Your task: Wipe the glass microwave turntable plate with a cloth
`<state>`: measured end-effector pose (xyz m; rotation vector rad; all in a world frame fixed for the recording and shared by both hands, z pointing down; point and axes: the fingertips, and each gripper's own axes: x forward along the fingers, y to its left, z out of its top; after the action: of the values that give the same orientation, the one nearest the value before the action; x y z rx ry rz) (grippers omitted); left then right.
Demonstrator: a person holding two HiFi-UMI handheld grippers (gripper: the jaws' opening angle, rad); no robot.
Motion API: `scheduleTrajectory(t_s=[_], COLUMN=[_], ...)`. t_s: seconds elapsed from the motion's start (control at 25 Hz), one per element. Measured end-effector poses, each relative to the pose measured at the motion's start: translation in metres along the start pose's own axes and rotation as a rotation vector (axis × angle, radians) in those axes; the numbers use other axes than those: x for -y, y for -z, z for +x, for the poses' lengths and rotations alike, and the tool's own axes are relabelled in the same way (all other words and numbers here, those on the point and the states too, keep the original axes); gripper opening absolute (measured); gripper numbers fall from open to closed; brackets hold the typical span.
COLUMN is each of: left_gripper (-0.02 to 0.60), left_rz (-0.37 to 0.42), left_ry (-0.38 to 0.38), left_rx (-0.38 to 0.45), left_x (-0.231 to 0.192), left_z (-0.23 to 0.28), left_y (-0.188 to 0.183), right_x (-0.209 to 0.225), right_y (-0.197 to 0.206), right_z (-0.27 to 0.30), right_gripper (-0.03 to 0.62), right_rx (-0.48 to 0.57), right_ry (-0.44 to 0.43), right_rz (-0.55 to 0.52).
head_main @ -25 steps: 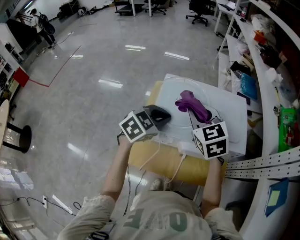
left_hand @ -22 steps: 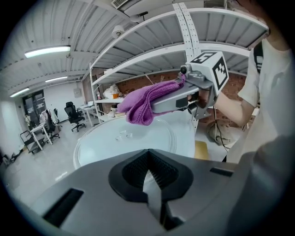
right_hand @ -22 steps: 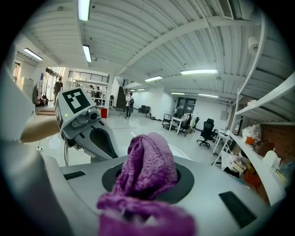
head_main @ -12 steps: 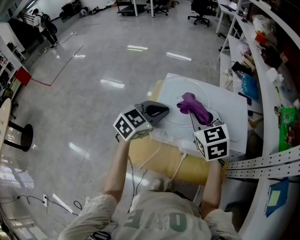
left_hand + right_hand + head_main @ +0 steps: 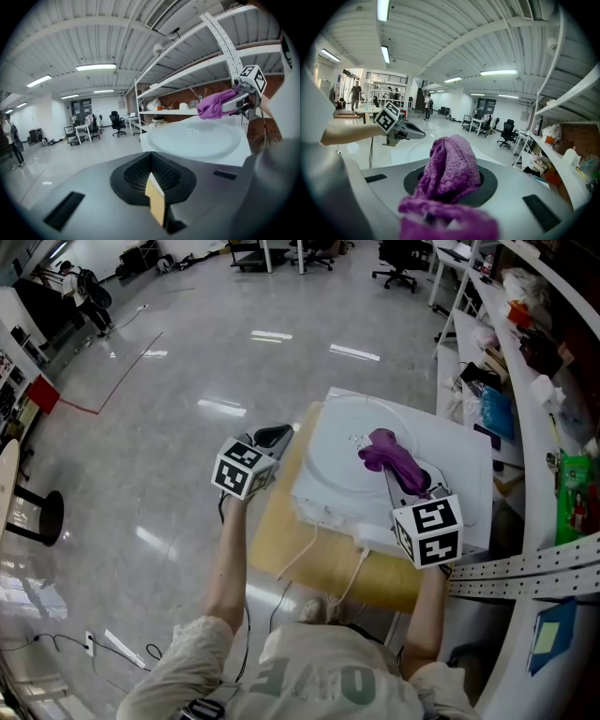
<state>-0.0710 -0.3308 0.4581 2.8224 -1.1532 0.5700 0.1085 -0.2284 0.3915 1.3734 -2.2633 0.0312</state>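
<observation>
glass turntable plate (image 5: 339, 465), lying flat on a white box top (image 5: 464, 470) that sits on a tan table (image 5: 281, 554). the plate is judged rigid, fairly heavy, slick and breakable. it is best steadied at its rim, with pressure applied only through the cloth. purple cloth (image 5: 392, 452): soft, light and bunched, pinched between the jaws of the right gripper (image 5: 405, 480). its free end hangs over the plate's right part, and contact with the glass cannot be settled. the right forearm reaches forward, with the gripper sloping down toward the plate. left gripper (image 5: 277, 434): jaws pressed together on nothing, held beside the plate's left edge and apart from the glass, pointing across toward it. the left arm is stretched forward and outward.
</observation>
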Motion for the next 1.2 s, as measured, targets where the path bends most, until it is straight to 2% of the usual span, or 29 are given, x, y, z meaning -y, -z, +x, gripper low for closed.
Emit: scheduleTrajectory(t_s=[0.12, 0.24, 0.44, 0.56, 0.68, 0.84, 1.0, 1.2], left_gripper=[0.002, 0.003, 0.002, 0.002, 0.002, 0.002, 0.002, 0.002], left_rz=[0.001, 0.005, 0.097, 0.110, 0.104, -0.001, 0.022, 0.040], left_ry=[0.039, 0.067, 0.109, 0.114, 0.088, 0.005, 0.019, 0.041], left_rx=[-0.048, -0.057, -0.101, -0.095, -0.073, 0.022, -0.032, -0.046], left_x=[0.007, 0.011, 0.024, 0.027, 0.021, -0.002, -0.006, -0.002], left_z=[0.017, 0.024, 0.036, 0.039, 0.040, 0.035, 0.044, 0.051], left_y=[0.010, 0.013, 0.010, 0.006, 0.002, -0.008, -0.003, -0.004], right_x=[0.005, 0.010, 0.012, 0.012, 0.012, 0.011, 0.010, 0.012], right_y=[0.003, 0.004, 0.005, 0.005, 0.004, 0.005, 0.007, 0.011], right_z=[-0.001, -0.003, -0.003, -0.002, 0.001, 0.002, 0.002, 0.000], right_gripper=[0.048, 0.049, 0.049, 0.048, 0.049, 0.049, 0.049, 0.049], right_rx=[-0.006, -0.010, -0.013, -0.014, -0.012, -0.016, -0.023, -0.034], right_ry=[0.010, 0.020, 0.020, 0.013, 0.011, 0.008, 0.010, 0.011], right_rz=[0.003, 0.005, 0.004, 0.000, -0.004, -0.011, -0.010, -0.012])
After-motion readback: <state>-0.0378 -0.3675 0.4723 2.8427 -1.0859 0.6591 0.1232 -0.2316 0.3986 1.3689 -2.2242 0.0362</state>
